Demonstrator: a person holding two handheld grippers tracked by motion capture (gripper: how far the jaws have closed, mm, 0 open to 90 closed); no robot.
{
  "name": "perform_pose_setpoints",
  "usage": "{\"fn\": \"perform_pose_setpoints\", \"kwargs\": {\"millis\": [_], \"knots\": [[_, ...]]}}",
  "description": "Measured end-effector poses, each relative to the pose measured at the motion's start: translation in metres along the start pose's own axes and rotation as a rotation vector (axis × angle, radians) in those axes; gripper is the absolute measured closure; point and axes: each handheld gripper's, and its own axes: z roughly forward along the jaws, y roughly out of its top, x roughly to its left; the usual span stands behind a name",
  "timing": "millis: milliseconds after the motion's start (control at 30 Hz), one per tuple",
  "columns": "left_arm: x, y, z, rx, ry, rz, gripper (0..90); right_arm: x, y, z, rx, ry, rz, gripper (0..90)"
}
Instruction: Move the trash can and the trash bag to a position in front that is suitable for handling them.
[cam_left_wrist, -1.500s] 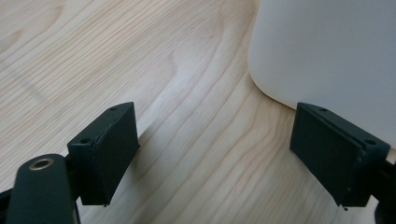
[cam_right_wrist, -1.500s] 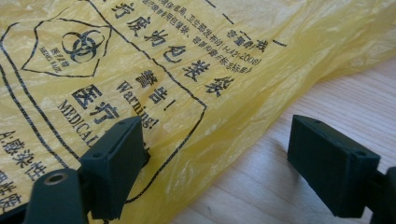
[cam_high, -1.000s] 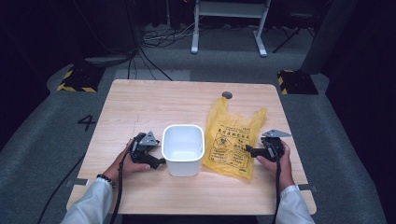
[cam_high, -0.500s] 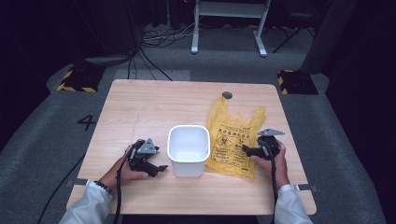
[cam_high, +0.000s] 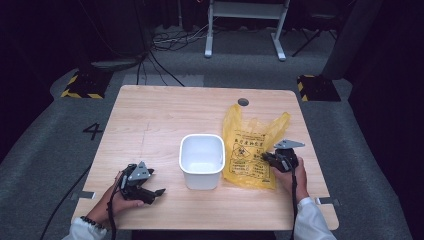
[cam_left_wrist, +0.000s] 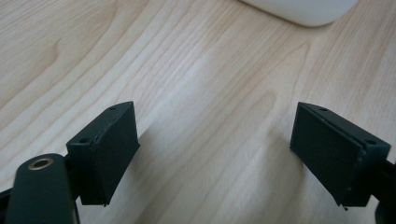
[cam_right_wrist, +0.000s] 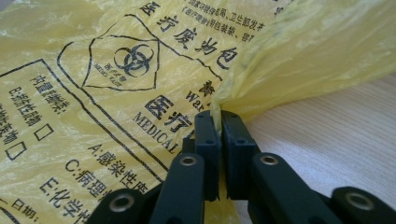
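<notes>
Yellow bag (cam_right_wrist: 140, 93) edge pinched between fingers (cam_right_wrist: 208, 140).

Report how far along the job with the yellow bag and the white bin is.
Done: the right claw has just closed on an edge fold of the yellow medical waste bag, which bunches between its pads. In hand: that pinch; the bag otherwise lies flat on the table beside the white bin. Left, probably: lifting the bag, opening it and fitting it into the bin. The left claw is open over bare wood, holding nothing.
</notes>
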Motion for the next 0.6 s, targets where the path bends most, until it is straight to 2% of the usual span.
{"fn": "perform_pose_setpoints", "kwargs": {"millis": [133, 467, 600], "knots": [[0.0, -0.004, -0.004, 0.001, 0.001, -0.003, 15.1, -0.006, 0.0, 0.001, -0.011, 0.018, 0.025, 88.9], [0.007, 0.0, 0.0, 0.004, -0.028, 0.021, 15.0, -0.02, -0.002, 0.001, -0.037, -0.009, 0.093, 89.7], [0.008, 0.001, 0.001, 0.001, -0.023, 0.023, 15.0, -0.023, -0.002, 0.001, -0.044, -0.033, 0.109, 89.7]]}}
